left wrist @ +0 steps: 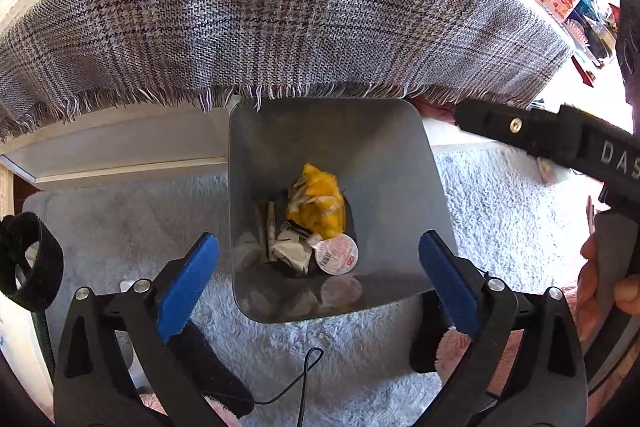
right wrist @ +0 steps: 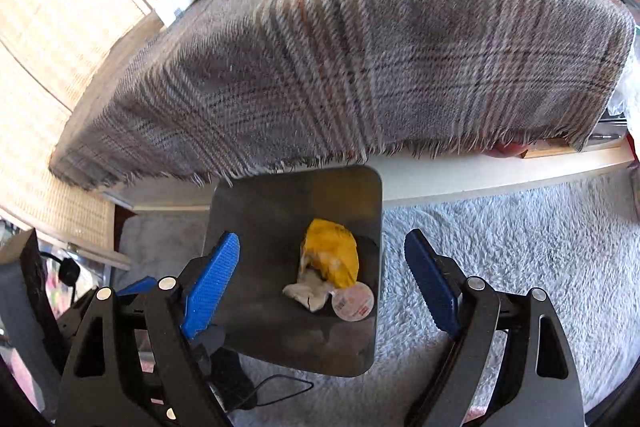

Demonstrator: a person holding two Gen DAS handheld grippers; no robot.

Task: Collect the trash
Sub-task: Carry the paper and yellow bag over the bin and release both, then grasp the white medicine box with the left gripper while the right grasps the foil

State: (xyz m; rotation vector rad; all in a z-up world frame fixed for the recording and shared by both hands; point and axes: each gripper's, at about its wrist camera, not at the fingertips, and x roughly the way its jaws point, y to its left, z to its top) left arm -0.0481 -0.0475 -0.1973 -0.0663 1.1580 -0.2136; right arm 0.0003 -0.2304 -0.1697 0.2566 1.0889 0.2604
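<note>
With both grippers' jaws apart and empty over bin [left wrist: 400,163], left gripper [left wrist: 320,283] beside right gripper [right wrist: 322,291]: risk clipping near rim, tipping yellow wrapper [left wrist: 320,199] out.

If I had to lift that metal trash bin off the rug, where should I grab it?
Probably by the bin's near rim, coming straight down from above: the top is open, the walls look thin and smooth, and the plaid cloth overhangs the far edge. One finger goes inside, one outside.
</note>
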